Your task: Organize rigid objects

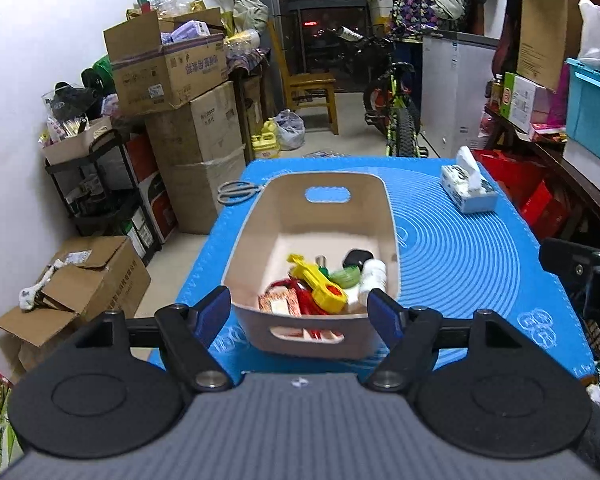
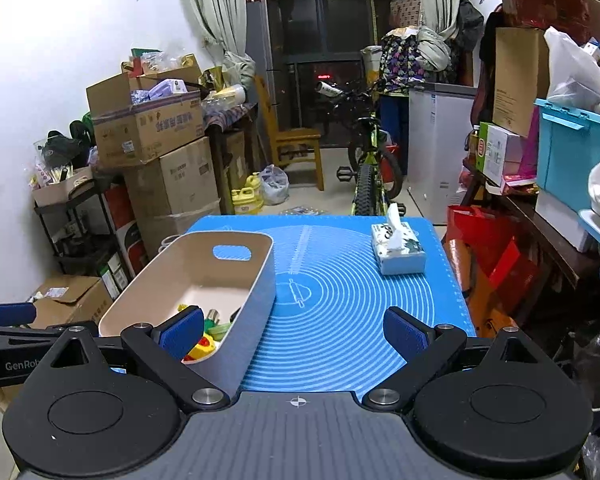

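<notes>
- Beige bin [image 1: 256, 216] sits on blue-matted tabletop [image 1: 460, 264]; holds yellow tool [image 1: 320, 286], green piece [image 1: 346, 276], white bottle [image 1: 372, 274], red items.
- Left tongs [image 1: 302, 310] apart, empty, near bin's front wall.
- Right tongs [image 2: 294, 330] apart, empty, beside bin.
- Tissue box [image 2: 398, 246] well apart.

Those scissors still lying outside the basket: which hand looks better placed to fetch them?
Probably the left. The scissors lie by the basket's far left corner, the left gripper faces that side, and the right view doesn't show them.

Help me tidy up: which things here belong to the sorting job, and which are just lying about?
Job: bin, yellow tool, green item, white bottle, red scissors.
Lying about: tissue box, grey scissors, mat.
</notes>
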`<state>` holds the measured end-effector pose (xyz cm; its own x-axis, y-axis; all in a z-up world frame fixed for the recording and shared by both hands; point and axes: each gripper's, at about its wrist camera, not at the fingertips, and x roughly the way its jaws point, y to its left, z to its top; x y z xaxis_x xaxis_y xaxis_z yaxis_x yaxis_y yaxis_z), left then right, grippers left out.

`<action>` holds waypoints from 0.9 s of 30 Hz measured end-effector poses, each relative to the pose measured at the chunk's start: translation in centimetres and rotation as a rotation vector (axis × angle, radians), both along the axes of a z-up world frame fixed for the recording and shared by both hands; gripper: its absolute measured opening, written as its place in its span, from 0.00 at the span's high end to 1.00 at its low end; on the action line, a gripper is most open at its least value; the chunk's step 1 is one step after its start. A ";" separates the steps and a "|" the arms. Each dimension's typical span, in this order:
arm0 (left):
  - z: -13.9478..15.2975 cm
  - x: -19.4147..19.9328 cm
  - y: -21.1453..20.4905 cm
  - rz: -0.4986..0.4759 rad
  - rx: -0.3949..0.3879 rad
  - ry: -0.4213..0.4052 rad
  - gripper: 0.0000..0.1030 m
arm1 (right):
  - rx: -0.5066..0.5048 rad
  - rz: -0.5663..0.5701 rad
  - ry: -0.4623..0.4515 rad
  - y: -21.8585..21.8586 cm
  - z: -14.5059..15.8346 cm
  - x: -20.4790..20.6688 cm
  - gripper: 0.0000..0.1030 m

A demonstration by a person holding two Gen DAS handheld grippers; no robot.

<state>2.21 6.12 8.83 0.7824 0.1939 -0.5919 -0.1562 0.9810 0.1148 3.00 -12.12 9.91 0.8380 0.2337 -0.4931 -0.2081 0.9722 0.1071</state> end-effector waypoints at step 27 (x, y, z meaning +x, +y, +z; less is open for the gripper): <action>-5.0 -4.8 -2.1 -0.060 0.005 0.009 0.20 | 0.008 -0.014 0.004 -1.9 -5.6 -6.7 0.07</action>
<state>-2.60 4.06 3.83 0.7876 0.1494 -0.5978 -0.0957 0.9880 0.1209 -3.72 -14.02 4.27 0.8395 0.2256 -0.4944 -0.1939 0.9742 0.1153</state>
